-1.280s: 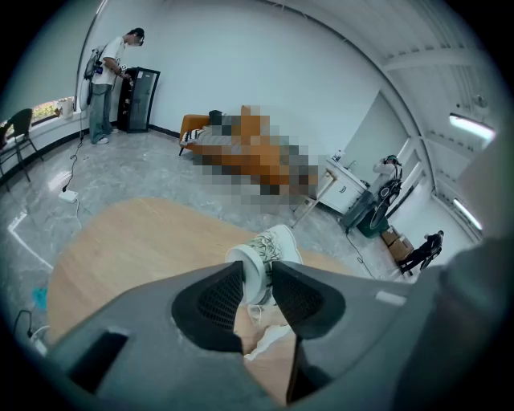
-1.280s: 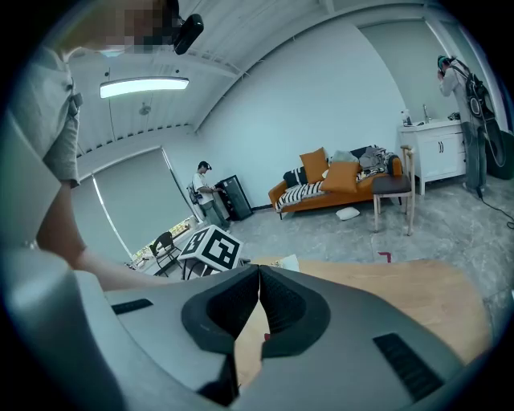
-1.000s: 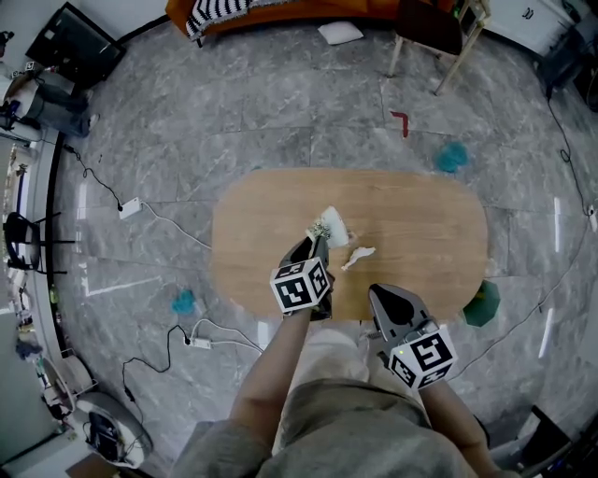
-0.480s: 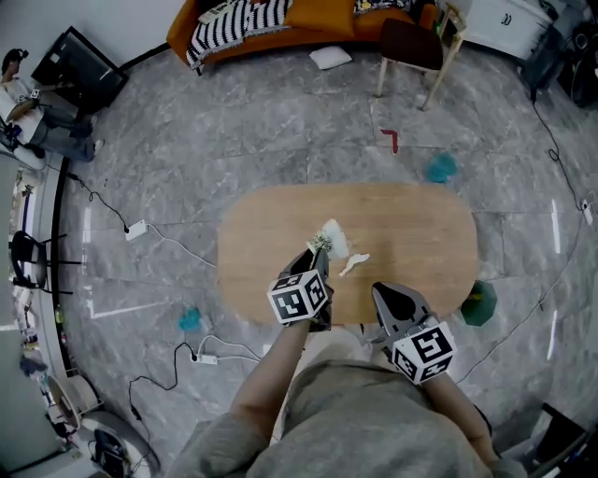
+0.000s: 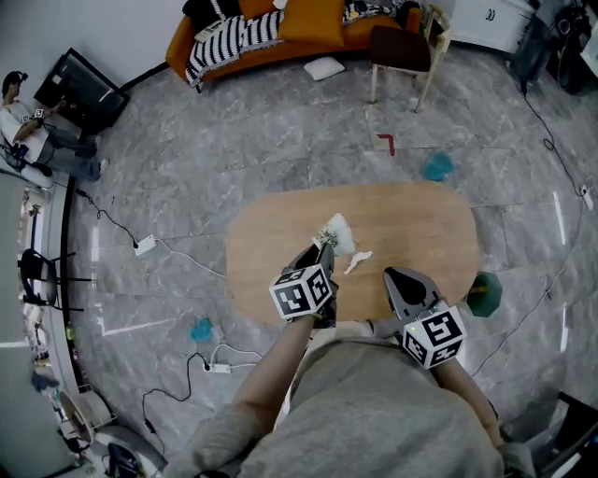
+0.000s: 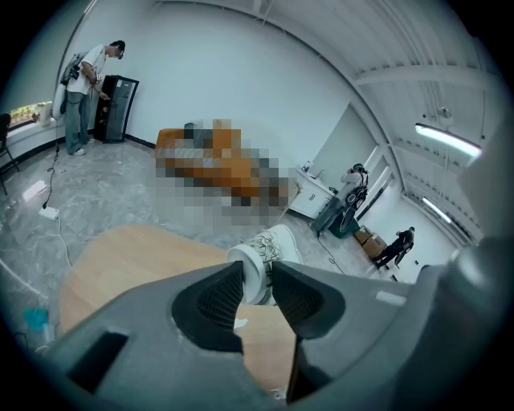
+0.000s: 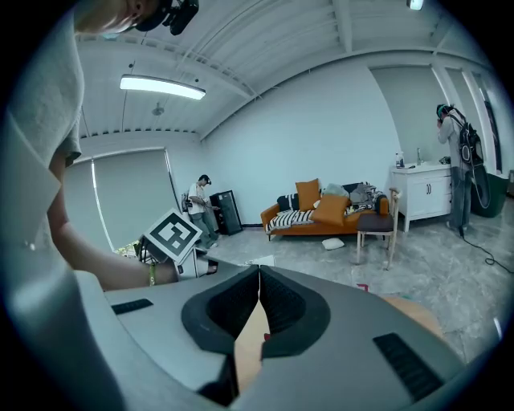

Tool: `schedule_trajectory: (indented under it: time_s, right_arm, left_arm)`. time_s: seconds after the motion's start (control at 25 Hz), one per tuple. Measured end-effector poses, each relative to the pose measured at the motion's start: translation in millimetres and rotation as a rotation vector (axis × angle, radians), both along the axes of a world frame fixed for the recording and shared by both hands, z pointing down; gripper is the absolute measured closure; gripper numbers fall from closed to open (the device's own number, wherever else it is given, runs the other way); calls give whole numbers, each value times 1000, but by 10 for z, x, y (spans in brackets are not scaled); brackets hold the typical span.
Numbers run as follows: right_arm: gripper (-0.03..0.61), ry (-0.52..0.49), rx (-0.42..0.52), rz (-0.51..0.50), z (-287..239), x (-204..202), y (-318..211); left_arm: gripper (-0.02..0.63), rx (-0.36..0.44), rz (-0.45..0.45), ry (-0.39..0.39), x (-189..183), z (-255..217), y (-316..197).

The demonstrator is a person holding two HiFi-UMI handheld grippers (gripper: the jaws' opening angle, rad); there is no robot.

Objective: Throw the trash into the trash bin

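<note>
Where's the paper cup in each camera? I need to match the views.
Head view: paper cup at the left gripper's tip, over the middle of the table.
Left gripper view: centre, pinched between the fingers.
Right gripper view: cannot make it out.
Shared landmark: orange sofa.

Surface: one oval wooden table standing on a grey marbled floor. Directly on the tabletop I note a small white scrap, lying toward the near edge, about mid-length. On the floor I note a teal lump just beyond the table's far edge, a second teal lump off its near left corner, a dark green object just beside its right end, a white power strip with trailing cable at left, and a red corner mark farther out.
</note>
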State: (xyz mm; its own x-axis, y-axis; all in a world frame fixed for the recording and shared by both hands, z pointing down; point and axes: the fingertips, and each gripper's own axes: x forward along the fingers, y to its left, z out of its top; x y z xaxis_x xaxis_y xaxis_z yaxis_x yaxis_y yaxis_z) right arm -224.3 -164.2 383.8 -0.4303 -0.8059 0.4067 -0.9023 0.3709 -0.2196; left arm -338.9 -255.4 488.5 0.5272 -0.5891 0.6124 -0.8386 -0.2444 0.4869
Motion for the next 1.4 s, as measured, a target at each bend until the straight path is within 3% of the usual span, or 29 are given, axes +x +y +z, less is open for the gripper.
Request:
schedule_trajectory:
  time_s: [0.52,0.88,1.4]
  right_arm:
    - [571,23,42,156,-135,296,24]
    - [571,32,55,248,-178,667,104]
    - [571,50,57,329,-237,1459,343]
  left_arm:
    - [492,35,142,35,288,-267,27]
    - [492,40,259,52,842,-325,67]
    - [492,50,357,62,1721,-438,312]
